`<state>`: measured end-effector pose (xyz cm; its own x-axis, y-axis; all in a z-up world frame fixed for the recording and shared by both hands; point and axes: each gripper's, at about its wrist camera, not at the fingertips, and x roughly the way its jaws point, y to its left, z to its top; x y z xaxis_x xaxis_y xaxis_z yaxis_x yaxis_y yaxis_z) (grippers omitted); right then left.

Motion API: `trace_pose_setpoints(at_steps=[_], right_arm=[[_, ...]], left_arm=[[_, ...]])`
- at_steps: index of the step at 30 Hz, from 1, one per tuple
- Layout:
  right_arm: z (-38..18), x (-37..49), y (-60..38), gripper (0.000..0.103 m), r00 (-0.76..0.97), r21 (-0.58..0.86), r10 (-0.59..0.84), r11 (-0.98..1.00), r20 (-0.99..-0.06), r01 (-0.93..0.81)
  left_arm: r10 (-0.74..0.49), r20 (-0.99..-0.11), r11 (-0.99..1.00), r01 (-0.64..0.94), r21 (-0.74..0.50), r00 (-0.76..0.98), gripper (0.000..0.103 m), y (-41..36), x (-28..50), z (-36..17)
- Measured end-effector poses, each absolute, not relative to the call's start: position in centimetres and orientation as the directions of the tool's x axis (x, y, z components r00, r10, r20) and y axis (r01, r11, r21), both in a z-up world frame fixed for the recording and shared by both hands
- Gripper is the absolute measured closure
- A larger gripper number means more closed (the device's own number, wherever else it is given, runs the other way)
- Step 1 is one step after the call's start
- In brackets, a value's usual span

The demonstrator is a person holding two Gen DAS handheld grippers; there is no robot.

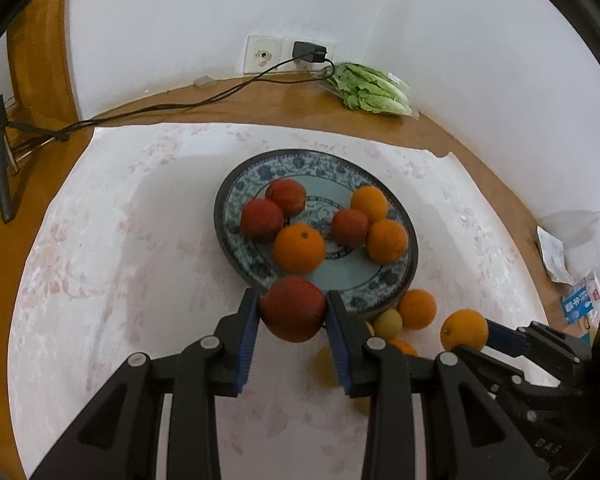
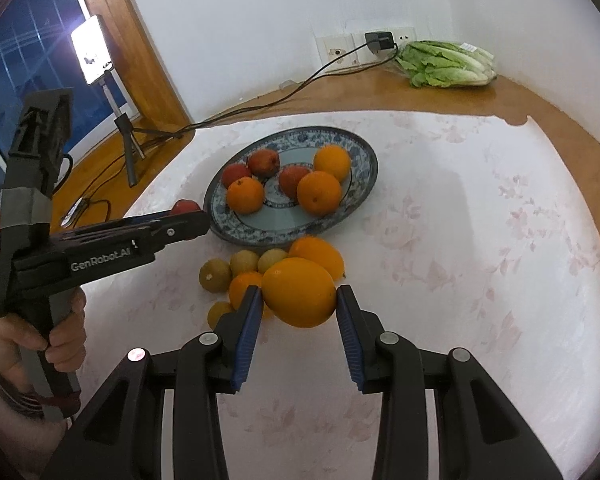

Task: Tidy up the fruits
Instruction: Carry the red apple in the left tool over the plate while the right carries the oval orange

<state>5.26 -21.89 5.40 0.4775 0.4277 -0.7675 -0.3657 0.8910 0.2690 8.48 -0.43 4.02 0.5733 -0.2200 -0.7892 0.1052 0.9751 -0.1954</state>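
Note:
A blue-patterned plate (image 1: 384,280) (image 2: 360,184) on the white cloth holds three red fruits and three oranges. My left gripper (image 1: 292,312) is shut on a red apple (image 1: 293,308), held just above the plate's near rim; it also shows in the right wrist view (image 2: 188,216) at the plate's left edge. My right gripper (image 2: 298,300) is shut on an orange (image 2: 300,292), seen in the left wrist view (image 1: 464,330) to the right. A pile of small yellow-green fruits (image 2: 244,262) and oranges (image 2: 318,252) lies on the cloth in front of the plate.
Bagged lettuce (image 1: 372,88) (image 2: 446,64) lies by the wall. A charger cable (image 1: 160,106) runs across the wooden table to the left. A tripod with a light (image 2: 124,128) stands at far left. Packets (image 1: 580,300) lie at the right edge.

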Motion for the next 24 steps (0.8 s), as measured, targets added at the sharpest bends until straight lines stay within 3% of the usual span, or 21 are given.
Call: trace_pose_setpoints(at_steps=[24], right_arm=[[4.6,9.9,-18.6,0.064,0.469,0.259,0.434,0.883,-0.770,-0.392]], left_arm=[[-0.226,-0.791,0.974,0.136,-0.181,0.568,0.069,-0.9,11.8,2.4]])
